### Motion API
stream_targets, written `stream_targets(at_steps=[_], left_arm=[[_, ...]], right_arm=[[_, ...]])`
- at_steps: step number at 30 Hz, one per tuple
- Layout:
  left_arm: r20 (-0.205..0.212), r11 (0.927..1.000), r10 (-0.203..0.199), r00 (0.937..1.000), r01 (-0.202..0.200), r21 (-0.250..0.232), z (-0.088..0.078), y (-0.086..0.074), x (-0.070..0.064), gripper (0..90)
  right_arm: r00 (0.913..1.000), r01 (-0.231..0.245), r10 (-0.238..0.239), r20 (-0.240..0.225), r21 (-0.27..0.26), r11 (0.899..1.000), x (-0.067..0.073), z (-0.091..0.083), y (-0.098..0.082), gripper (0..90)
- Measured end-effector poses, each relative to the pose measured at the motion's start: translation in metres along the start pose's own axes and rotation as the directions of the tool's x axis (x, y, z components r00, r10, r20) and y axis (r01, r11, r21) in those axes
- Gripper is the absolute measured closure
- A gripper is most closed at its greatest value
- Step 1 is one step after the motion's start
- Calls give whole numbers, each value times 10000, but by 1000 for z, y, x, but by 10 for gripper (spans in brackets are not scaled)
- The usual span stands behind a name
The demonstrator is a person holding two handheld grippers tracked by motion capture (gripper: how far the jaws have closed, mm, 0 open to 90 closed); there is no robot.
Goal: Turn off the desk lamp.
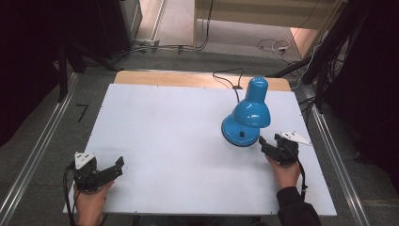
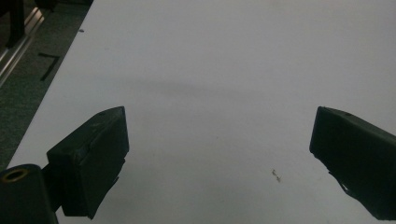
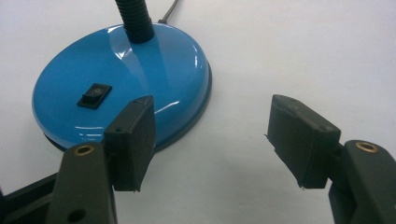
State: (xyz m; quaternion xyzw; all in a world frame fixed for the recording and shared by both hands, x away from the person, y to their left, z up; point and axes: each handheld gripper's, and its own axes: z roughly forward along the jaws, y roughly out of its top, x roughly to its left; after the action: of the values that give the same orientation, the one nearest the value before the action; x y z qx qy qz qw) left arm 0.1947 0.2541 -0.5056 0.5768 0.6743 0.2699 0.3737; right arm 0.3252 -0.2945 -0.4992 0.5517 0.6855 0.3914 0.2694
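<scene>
1. I am looking at a blue desk lamp (image 1: pixel 246 117) with a glossy, smooth enamelled finish; it is standing on the right half of the white table (image 1: pixel 164 141), toward the far side.
2. Its round, shallow-domed base (image 3: pixel 126 79) is catching bright reflections, and a small black rocker switch (image 3: pixel 95 96) is sitting on its top face.
3. A black ribbed flexible neck (image 3: pixel 136 18) is rising from the middle of the base, carrying a bell-shaped shade (image 1: pixel 254 106) that is tilting toward me.
4. A thin dark cord (image 1: pixel 229 80) is trailing from the lamp over the far table edge.
5. I am holding my right gripper (image 3: pixel 210 135) just beside the near edge of the base, its matte black blocky jaws spread wide with nothing between them; one jaw is overlapping the base's rim in the right gripper view, though I cannot tell whether it is touching.
6. I am holding my left gripper (image 2: pixel 219 154) near the front left corner of the table, jaws also spread apart and empty, over bare matte surface.
7. The table's left half is lying open between the lamp and my left hand (image 1: pixel 91 200), and grey floor is bordering the table's left edge.
</scene>
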Motion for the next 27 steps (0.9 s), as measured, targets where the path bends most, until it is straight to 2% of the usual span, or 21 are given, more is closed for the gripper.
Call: stream_targets(at_steps=[8,27], left_arm=[[-4,10000,-3,10000,3,4,0,0,0,54],[-17,10000,16,10000,-16,32,0,0,0,54]], right_arm=[[9999,-104,104,60,-20,9999,-7,-7,-3,306],[9999,-143,144,40,-86,9999,-12,-18,-4,299]])
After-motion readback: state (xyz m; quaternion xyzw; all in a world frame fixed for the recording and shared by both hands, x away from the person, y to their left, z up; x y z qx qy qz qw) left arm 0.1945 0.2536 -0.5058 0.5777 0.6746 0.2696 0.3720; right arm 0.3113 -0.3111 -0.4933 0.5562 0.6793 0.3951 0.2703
